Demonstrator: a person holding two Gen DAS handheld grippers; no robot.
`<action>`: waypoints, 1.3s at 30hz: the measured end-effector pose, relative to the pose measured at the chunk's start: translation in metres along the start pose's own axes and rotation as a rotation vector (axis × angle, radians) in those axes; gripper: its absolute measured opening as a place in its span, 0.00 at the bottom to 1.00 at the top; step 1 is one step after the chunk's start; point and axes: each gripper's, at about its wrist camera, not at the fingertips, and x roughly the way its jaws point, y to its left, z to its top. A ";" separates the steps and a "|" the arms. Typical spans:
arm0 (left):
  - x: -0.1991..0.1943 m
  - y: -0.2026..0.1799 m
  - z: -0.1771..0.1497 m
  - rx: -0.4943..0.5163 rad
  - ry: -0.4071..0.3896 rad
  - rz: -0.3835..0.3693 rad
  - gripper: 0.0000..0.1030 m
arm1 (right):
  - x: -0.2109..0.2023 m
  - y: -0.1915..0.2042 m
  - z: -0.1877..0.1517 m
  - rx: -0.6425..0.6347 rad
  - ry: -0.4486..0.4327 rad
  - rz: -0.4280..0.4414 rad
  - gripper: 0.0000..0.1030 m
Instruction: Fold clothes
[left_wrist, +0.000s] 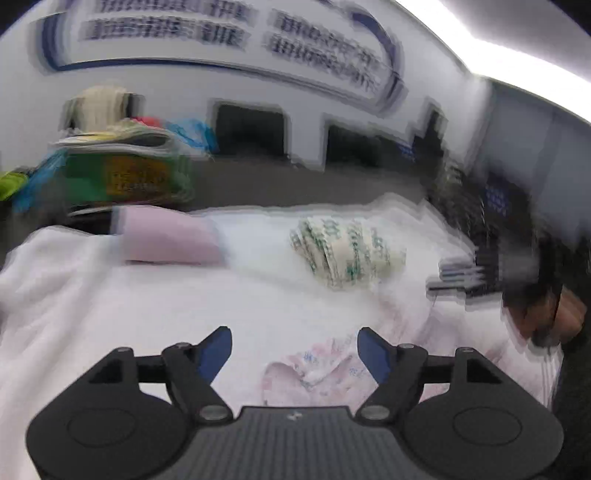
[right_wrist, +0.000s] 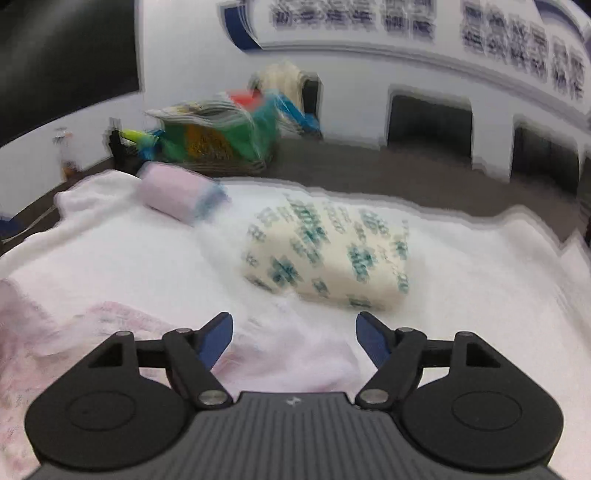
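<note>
White cloth (right_wrist: 110, 258) covers the tabletop, and behind it runs a pale wall with blurred blue lettering. Two folded pieces sit toward the far side: a pink bundle (right_wrist: 177, 197) at the back left and a cream one with a green print (right_wrist: 325, 258) nearer the middle, well apart from each other. A green crate heaped with colourful things (right_wrist: 218, 144) stands beyond the table edge.

Closest to me lies the garment to be folded, a pale pink garment with a faint print (left_wrist: 317, 373), loose and rumpled, not yet squared up. The left gripper (left_wrist: 294, 352) hovers just over it with its jaws spread and nothing between them. The right gripper (right_wrist: 294, 341) is likewise spread wide and empty, over the garment's right-hand part. Everything is smeared with motion blur, so I cannot make out seams, sleeves or hem.

My reading is that two pieces are done and this third one is only being approached. The next move calls for each gripper to find an edge or corner, pinch it, and lift the cloth so it can be spread flat before any fold.
</note>
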 end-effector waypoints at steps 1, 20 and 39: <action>0.024 -0.005 -0.005 0.081 0.015 0.033 0.71 | 0.014 -0.011 -0.003 0.033 0.037 0.011 0.73; 0.033 -0.005 -0.039 0.009 0.018 -0.086 0.00 | -0.065 -0.022 -0.060 0.014 -0.287 -0.002 0.02; 0.000 -0.050 -0.048 0.129 -0.058 -0.065 0.00 | 0.068 0.020 0.006 0.331 0.155 -0.105 0.03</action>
